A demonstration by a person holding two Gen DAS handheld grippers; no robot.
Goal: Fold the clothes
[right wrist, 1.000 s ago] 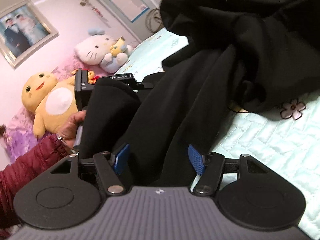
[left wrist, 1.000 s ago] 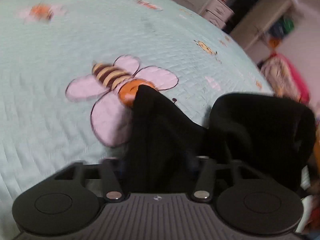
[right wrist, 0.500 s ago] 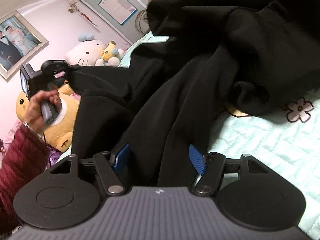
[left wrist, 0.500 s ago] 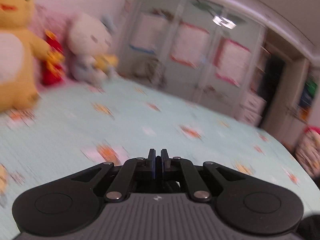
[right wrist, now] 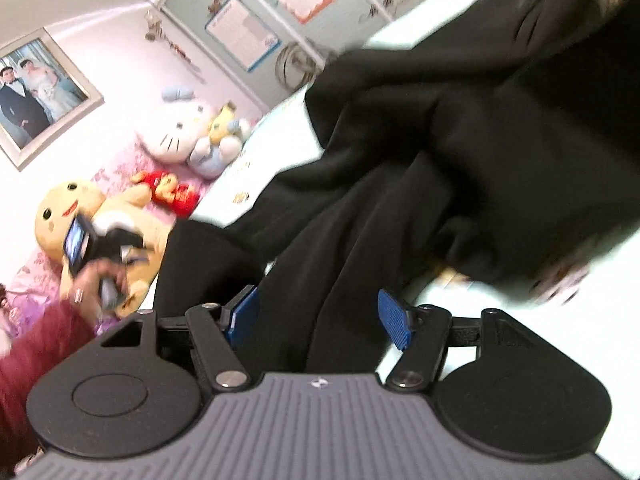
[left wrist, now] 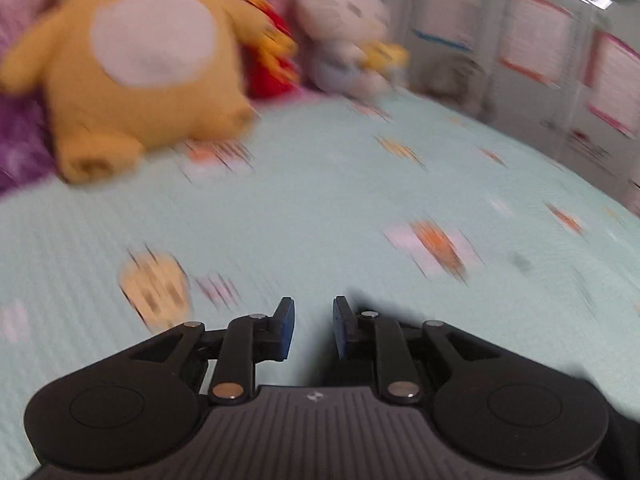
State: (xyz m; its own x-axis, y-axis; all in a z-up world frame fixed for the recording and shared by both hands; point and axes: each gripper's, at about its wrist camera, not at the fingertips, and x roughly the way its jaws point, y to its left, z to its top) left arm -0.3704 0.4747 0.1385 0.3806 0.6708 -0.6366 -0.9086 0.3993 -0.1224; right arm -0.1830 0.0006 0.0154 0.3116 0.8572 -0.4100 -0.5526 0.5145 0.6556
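a second ago the left claw was pinching a black fold low over the bee print; now it has let that fold go, swung up and away, and looks across bare mint bedspread toward a yellow plush toy and a white cat plush at the head of the bed. its jaws are opening, a narrow gap showing between the blue pads, with nothing between them. the view is smeared by motion, so fine detail is lost.

in the right wrist view the left claw shows small at the left, carried by a hand in a dark red sleeve, well apart from the cloth.

the right claw has hardly shifted. its jaws stand spread wide, and a thick hanging fold of the black garment runs down between the pads; the left pad is against the cloth, the right pad appears to stand clear of it, so i judge this a loose hold rather than a pinch. that probably steadies the near edge while the other hand repositions.

the garment itself lies bunched on the bed, heaped ahead of and to the right of the right claw, not yet flat or squared. the left claw likely needs a fresh edge to grasp, on the garment's far left side.
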